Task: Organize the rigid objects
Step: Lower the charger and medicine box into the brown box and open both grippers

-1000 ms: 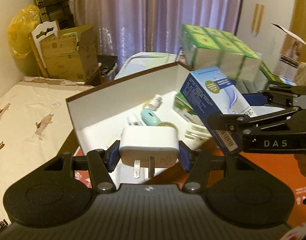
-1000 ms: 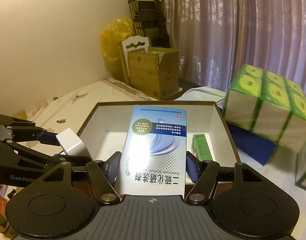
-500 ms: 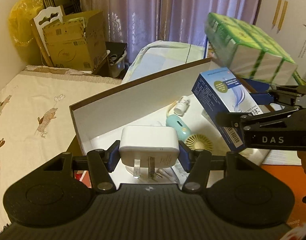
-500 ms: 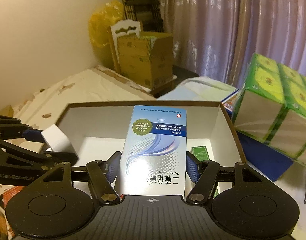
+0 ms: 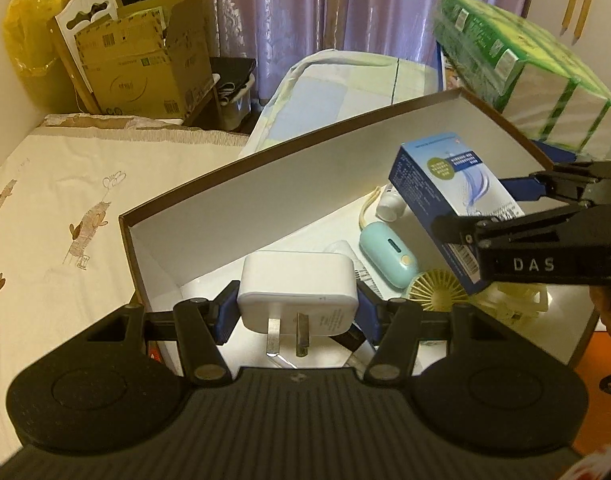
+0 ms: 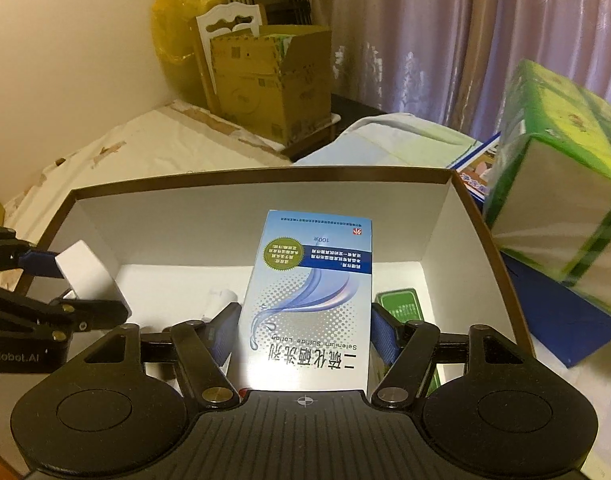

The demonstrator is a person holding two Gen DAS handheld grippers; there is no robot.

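Observation:
A white plug adapter (image 5: 296,291) with two metal prongs sits clamped in my left gripper (image 5: 296,312), held over the near left corner of a white-lined open box (image 5: 265,200). My right gripper (image 6: 305,336) is shut on a blue lotion carton (image 6: 311,300), hanging over the middle of the same box (image 6: 185,224). The right gripper (image 5: 525,216) and the blue carton (image 5: 449,204) also show at the right of the left wrist view. The left gripper (image 6: 57,280) with the white adapter (image 6: 87,276) shows at the left of the right wrist view.
Inside the box lie a mint-green device (image 5: 387,250), a small round fan (image 5: 437,294), a white bottle (image 5: 389,206) and a green packet (image 6: 399,304). Stacked green-and-white boxes (image 6: 561,200) stand right of it. A cardboard carton (image 6: 265,92) and a bedsheet (image 5: 53,208) lie beyond.
Both grippers have come forward and down over the box with their loads. The box interior now fills more of both views.

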